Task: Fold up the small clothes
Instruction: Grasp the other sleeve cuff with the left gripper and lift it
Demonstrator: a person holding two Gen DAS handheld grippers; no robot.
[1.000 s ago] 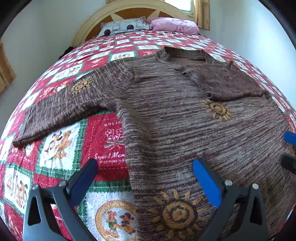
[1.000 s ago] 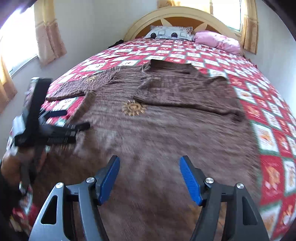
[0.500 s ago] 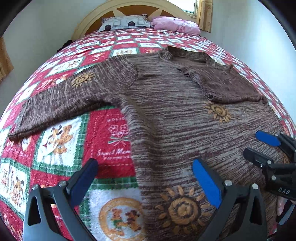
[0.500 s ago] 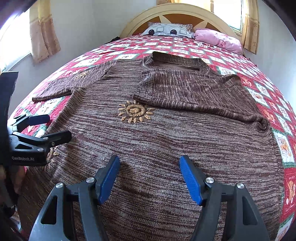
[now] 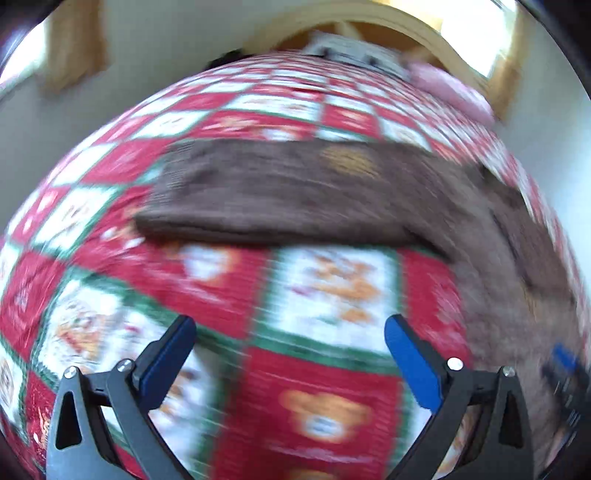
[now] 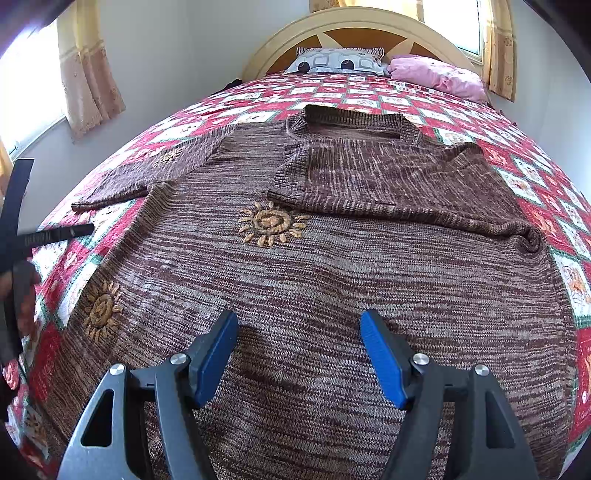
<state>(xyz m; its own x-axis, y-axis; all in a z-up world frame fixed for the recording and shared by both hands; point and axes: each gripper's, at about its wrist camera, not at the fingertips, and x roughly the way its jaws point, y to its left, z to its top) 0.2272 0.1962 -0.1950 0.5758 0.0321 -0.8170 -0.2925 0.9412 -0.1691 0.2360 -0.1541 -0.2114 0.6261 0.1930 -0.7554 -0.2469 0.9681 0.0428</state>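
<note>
While the left wrist view is heavily smeared by blur, it shows the left hand-held gripper (image 5: pixel 290 345) with its two blue-padded fingers (image 5: pixel 410 363) spread wide apart and nothing between them, hanging over the red, white and green patchwork quilt (image 5: pixel 325 306) of the bed. Beyond the fingers, one long sleeve (image 5: pixel 280 199) of the brown marled knitted sweater (image 5: pixel 517 295) lies stretched flat across the quilt, and the sweater's body runs down the right side of the picture. At the lower right edge a dark shape with a blue tip shows, probably the other tool, though blur makes that uncertain.

From the right wrist view, which is sharp, the right hand-held gripper (image 6: pixel 299 345) also has its blue pads (image 6: pixel 382 363) parted and empty, poised low over the lower part of the sweater (image 6: pixel 332 280). That garment lies spread on the quilt (image 6: pixel 561 206), neck towards the cream and orange arched headboard (image 6: pixel 354 31). Its right-side sleeve (image 6: pixel 399 184) is folded inward across the chest; the other sleeve (image 6: pixel 147 177) reaches out to the left over the quilt. Two embroidered tan suns show, one (image 6: pixel 271 223) near the chest and one (image 6: pixel 101 310) near the left hem. A grey patterned pillow (image 6: pixel 340 61) and a pink pillow (image 6: pixel 439 75) rest against the headboard. At the left edge, the black frame of the left hand-held gripper (image 6: pixel 55 234) reaches in above the quilt, clear of the sweater.
</note>
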